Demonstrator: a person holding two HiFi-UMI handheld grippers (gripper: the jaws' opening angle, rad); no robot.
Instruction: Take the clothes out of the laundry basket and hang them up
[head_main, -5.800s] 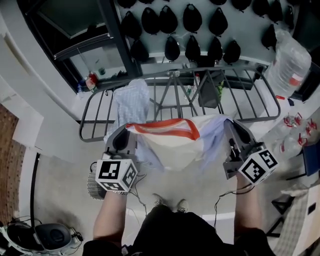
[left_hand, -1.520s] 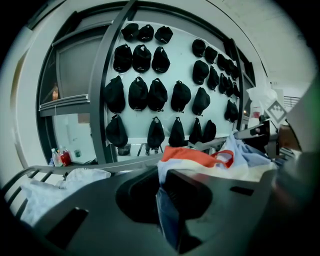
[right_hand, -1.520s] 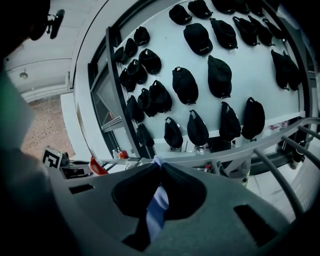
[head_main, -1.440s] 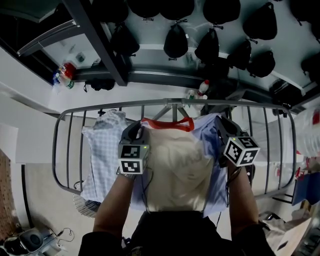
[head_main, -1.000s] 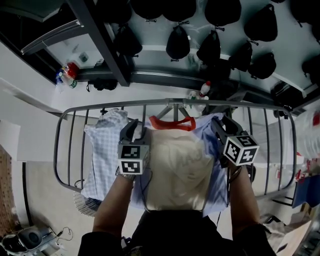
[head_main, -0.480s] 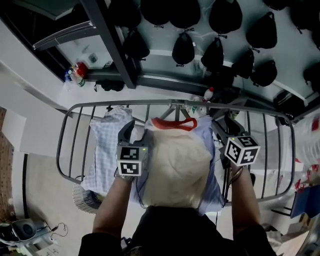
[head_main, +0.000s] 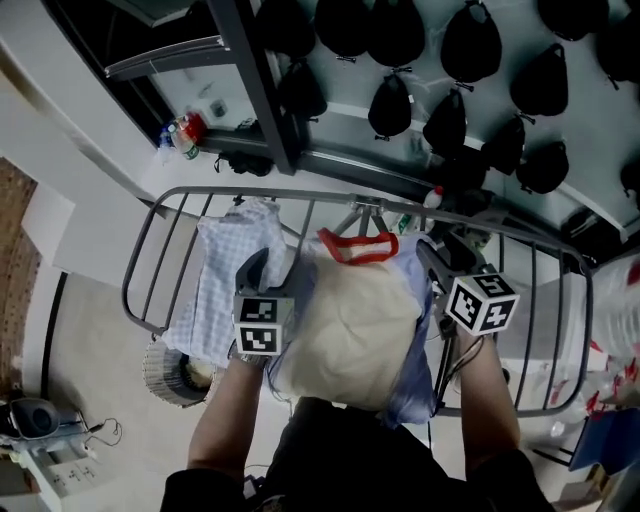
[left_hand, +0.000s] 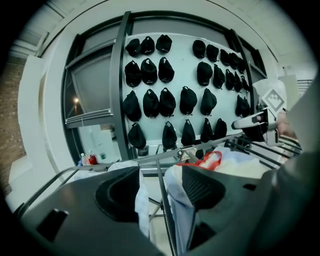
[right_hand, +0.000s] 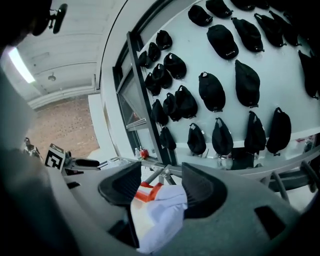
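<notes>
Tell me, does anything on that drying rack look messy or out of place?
Nothing is spilled or broken. The cream garment with the red collar lies bunched in a mound across the drying rack instead of spread flat, beside a rumpled checked cloth.

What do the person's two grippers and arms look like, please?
Both the left gripper and the right gripper are dark grey plastic with two broad jaws whose pads are ribbed. Each carries a white cube printed with black square markers. Thin dark cables run by the right wrist. The forearms are unsleeved; the top is dark.
</notes>
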